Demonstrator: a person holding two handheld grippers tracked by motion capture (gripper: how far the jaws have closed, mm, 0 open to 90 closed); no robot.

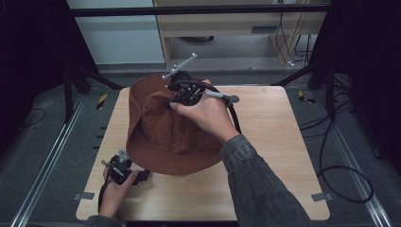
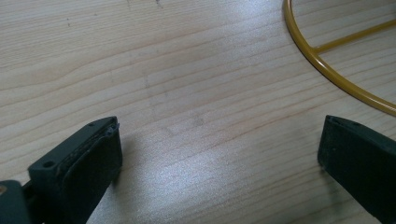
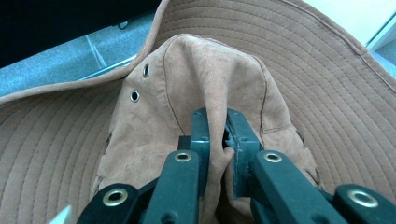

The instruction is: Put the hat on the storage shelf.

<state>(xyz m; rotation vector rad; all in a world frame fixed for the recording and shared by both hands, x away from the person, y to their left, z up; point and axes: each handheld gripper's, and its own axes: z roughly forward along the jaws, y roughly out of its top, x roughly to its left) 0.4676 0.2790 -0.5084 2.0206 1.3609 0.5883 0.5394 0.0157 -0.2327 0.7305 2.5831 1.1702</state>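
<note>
A brown wide-brimmed hat (image 1: 163, 127) lies over the middle of the wooden table (image 1: 274, 142), its far brim raised. My right gripper (image 1: 177, 97) is shut on a fold of the hat's crown (image 3: 205, 79); the cloth is pinched between both jaws, and two metal eyelets show left of the fold. My left gripper (image 1: 142, 177) rests low on the table at the hat's near left edge, held by a hand. Its jaws stand wide apart over bare wood (image 2: 196, 121) with nothing between them. A yellow wire ring (image 2: 327, 70) lies on the table just beyond the left gripper's far jaw.
Black cables (image 1: 340, 170) trail over the grey floor to the right of the table. A pale cabinet (image 1: 227, 28) stands behind the table. Black frame legs (image 1: 71, 90) flank the far corners.
</note>
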